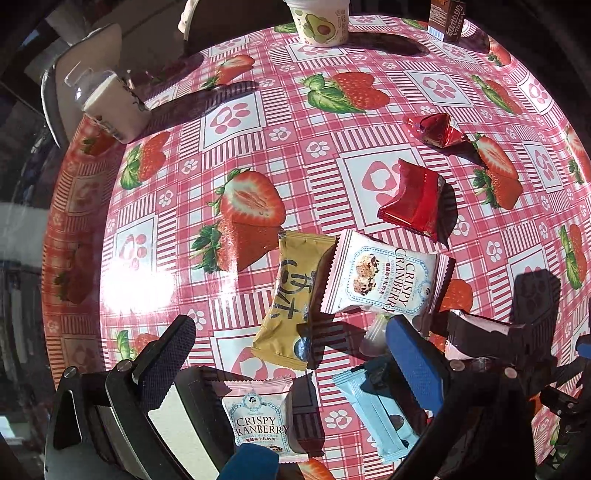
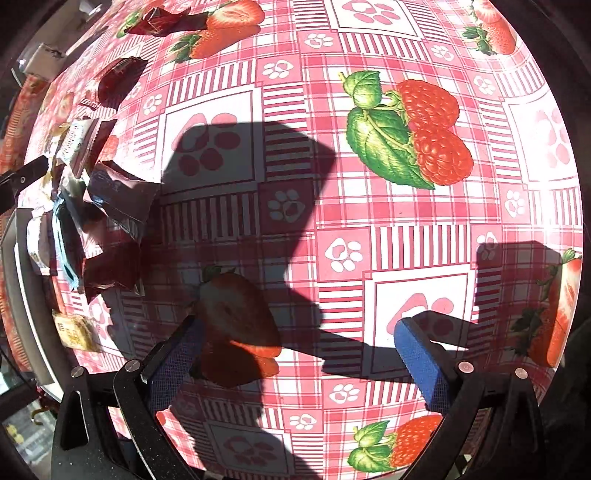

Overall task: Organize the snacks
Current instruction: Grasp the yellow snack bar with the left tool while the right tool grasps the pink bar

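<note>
**Left wrist view: snacks scattered on strawberry cloth**

Left gripper [image 1: 291, 354] stood spread above a yellow foil snack packet [image 1: 291, 295], beside a white Crispy Cranberry packet [image 1: 384, 273] and a red wrapper [image 1: 413, 199]. Right gripper [image 2: 295, 350] hung spread, holding nothing, over the pink checked tablecloth [image 2: 369, 221].

Strawberry-print table [image 1: 332, 110], snack packets [image 1: 384, 273], cups [image 1: 319, 22]

"CRISPY CRANBERRY" on two white snack packets [image 1: 384, 275] [image 1: 258, 424]; "Vitasoy" on brown carton [image 1: 447, 20].
</note>
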`<state>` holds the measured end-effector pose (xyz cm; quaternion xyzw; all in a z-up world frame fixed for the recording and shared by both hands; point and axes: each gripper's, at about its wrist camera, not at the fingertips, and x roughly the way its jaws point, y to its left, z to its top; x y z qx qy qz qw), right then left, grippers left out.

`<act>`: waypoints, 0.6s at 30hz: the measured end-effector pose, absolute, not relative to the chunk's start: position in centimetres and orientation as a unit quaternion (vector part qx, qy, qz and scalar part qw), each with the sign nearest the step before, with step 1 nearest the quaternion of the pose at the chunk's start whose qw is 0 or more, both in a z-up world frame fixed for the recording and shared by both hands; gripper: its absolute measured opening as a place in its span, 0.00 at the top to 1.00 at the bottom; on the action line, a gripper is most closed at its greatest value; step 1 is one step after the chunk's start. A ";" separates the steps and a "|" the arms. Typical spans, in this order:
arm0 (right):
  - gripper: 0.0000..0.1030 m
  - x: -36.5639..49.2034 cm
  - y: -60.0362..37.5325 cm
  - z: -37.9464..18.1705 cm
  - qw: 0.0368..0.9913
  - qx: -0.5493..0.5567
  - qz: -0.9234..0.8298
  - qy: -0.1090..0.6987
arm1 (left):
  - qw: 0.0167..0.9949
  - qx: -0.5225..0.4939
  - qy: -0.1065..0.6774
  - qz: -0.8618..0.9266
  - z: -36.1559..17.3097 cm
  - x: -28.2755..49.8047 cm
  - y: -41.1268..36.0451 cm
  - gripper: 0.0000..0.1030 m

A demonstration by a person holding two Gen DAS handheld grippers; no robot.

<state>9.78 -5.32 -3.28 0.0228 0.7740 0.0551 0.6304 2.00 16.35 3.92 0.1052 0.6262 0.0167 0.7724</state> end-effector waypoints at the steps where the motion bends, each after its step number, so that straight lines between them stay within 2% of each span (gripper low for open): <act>1: 0.00 10.6 -4.1 -3.3 0.634 0.020 0.068 0.770 | 0.769 0.108 0.630 0.014 3.3 2.3 16.9 0.00; 9: 0.00 17.1 3.8 -5.5 0.654 -0.070 0.133 0.741 | 0.750 0.142 0.645 -0.020 0.4 3.9 17.6 0.00; 15: 0.00 19.9 10.0 -9.7 0.651 -0.134 0.154 0.731 | 0.755 0.086 0.648 -0.045 -0.5 5.6 19.3 0.00; 18: 0.00 20.4 10.8 -11.1 0.651 -0.119 0.166 0.731 | 0.749 0.041 0.659 -0.056 -1.3 7.0 21.1 0.00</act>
